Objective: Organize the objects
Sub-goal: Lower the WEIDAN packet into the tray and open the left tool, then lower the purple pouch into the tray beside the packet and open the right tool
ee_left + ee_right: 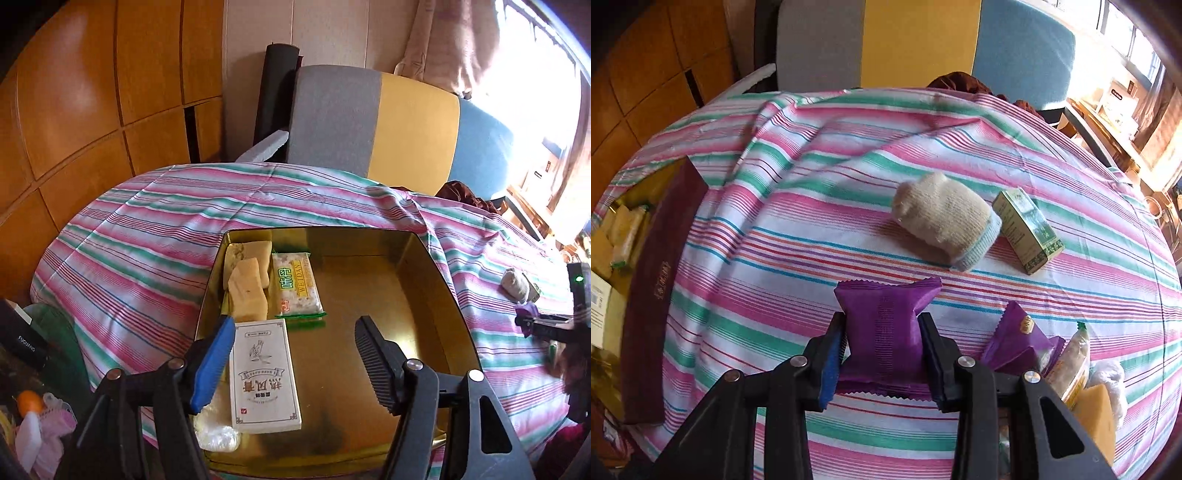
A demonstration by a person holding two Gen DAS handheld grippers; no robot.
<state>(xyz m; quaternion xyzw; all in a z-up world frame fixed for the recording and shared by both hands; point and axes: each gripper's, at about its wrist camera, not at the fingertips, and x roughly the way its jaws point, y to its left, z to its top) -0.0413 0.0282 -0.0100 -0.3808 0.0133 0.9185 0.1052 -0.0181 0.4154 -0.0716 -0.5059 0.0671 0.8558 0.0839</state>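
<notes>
Jaws of the right gripper [882,354] pinch a purple packet [884,332]; the left gripper [295,354] gapes empty above the gold tin [646,236], at far left of the right view.

Your gold tin [436,266] sits open on the striped sheet [820,206]. Along its left side: pale yellow bars [248,284] at the far end, a green-edged snack pack [297,291] lying flat just beside them, and a white printed box [264,373] flat at the near end, with a clear plastic bag [218,432] partly under it. The rest of the tin floor is bare.

A purple foil packet [882,336] is pinched at its waist, upright, crimped ends flaring. On the sheet beyond it: a rolled cream sock [942,218] touching a small green carton [1027,229]. To the right lies a second purple packet [1019,339] against further wrapped snacks [1071,362].
</notes>
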